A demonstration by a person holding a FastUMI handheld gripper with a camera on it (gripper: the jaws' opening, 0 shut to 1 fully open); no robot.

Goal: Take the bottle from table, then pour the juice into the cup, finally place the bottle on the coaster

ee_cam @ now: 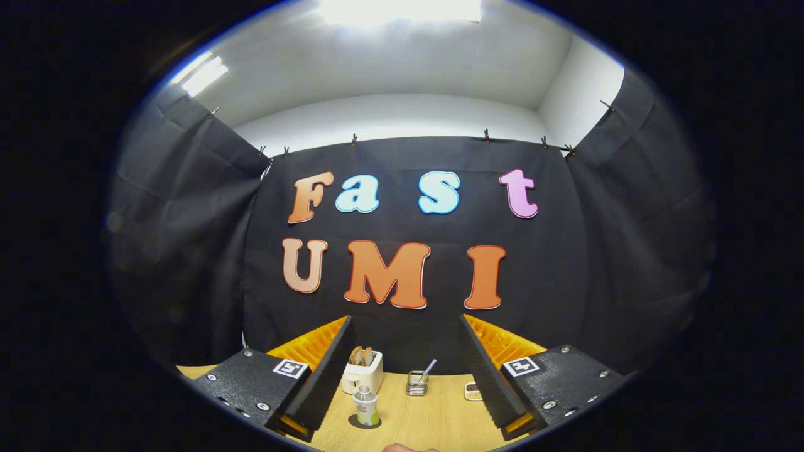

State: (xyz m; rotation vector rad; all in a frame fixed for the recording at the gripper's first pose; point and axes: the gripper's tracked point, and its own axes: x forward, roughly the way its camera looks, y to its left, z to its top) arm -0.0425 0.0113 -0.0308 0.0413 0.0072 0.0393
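Observation:
A small clear bottle (365, 405) with a pale cap and a green label stands upright on a dark round coaster (365, 423) on the wooden table (427, 420). It is low between my fingers, close to the left one. My gripper (405, 319) is open wide, raised above the table, with nothing between its fingers. A small glass cup (417, 383) holding a straw stands farther back, to the right of the bottle.
A white toaster (363, 373) with slices of toast stands behind the bottle by the black cloth wall. A small pale object (472, 390) lies by the right finger. A bit of a person's hand (402, 447) shows at the table's near edge.

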